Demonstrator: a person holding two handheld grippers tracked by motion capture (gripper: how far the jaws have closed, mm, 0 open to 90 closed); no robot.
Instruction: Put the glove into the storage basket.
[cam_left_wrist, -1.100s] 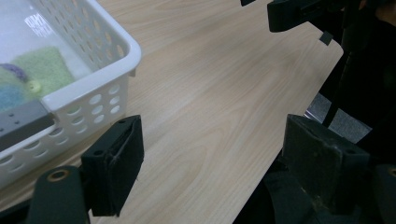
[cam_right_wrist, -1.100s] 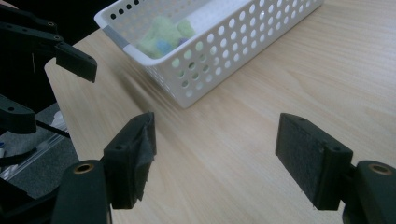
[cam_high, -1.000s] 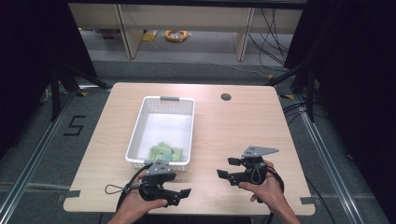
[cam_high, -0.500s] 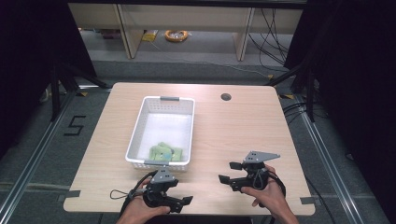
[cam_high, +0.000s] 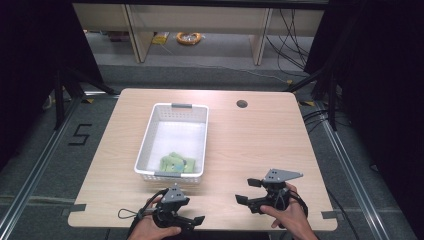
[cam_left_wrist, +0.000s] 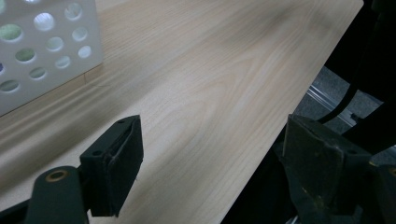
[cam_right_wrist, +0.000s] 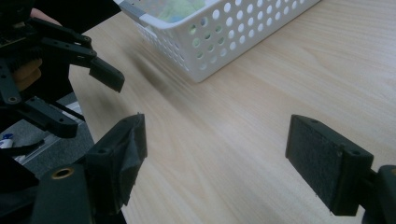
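1. The left gripper (cam_high: 192, 220), black with a grey plate on top, is held low at the near edge of the light wooden table (cam_high: 250, 145), just in front of the white perforated plastic basket (cam_high: 150, 145). The left hand (cam_high: 150, 227) is wrapped around its body from below, and the jaws are pointed toward the right.
2. Its jaws are seen spread wide in the left gripper view, with bare wood and the table's edge between them and nothing gripped.
3. The right gripper (cam_high: 247, 192), black with a grey three-cornered plate, is held by the right hand (cam_high: 287, 212) near the table's front edge, to the right of the basket and well apart from it. Its jaws are pointed left, toward the left gripper.
4. The right jaws have just been opening and are seen wide apart, with only tabletop between the pads (cam_right_wrist: 317, 163).
5. The green soft pieces (cam_high: 175, 163) are lain in the near end of the basket, against its front wall.
6. A round dark hole (cam_high: 242, 104) is seen in the table beyond the basket, to its right.
7. In the right gripper view the left gripper (cam_right_wrist: 88, 95) is shown at the upper left, its open jaws in profile; the basket's holed corner is shown close up, with green glimpsed inside.
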